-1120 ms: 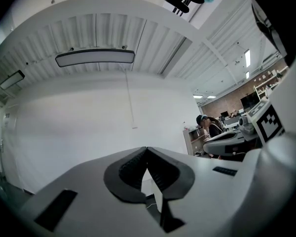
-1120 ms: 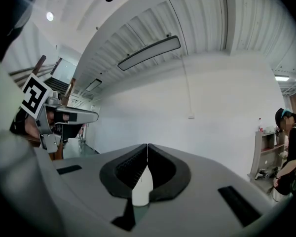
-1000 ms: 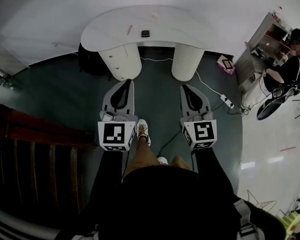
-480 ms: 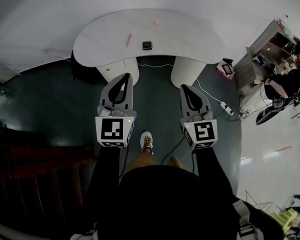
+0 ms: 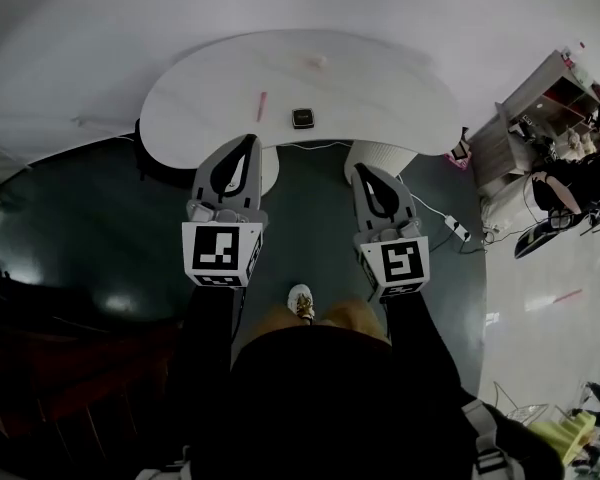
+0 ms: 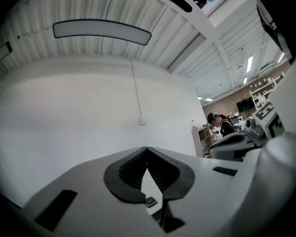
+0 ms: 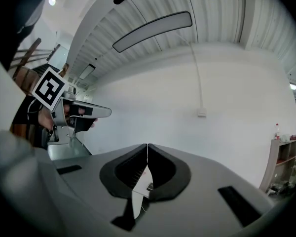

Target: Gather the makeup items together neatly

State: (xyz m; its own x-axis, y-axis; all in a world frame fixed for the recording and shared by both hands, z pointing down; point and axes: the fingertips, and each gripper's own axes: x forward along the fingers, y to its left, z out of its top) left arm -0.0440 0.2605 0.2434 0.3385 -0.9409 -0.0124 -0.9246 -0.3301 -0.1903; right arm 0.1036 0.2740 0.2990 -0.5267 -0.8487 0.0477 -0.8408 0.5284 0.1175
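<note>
A white kidney-shaped table (image 5: 380, 88) stands ahead of me. On it lie a thin pink stick (image 5: 261, 105), a small black square compact (image 5: 302, 118) and a tiny pink item (image 5: 320, 62) farther back. My left gripper (image 5: 249, 140) is shut and empty, its tip over the table's near edge, just short of the pink stick. My right gripper (image 5: 361, 168) is shut and empty too, its tip at the near edge, right of the compact. Below the meeting jaws, the left gripper view shows the compact (image 6: 151, 201), and so does the right gripper view (image 7: 149, 186).
Two white ribbed pedestals (image 5: 384, 154) carry the table. A white power strip (image 5: 454, 228) with its cable lies on the dark floor to the right. A shelf unit (image 5: 525, 103) and a seated person (image 5: 575, 173) are at far right. My shoe (image 5: 300, 301) shows below.
The table has come nearer and lower in the head view as I stepped towards it. Both grippers now reach its near edge. Their jaws stayed shut.
</note>
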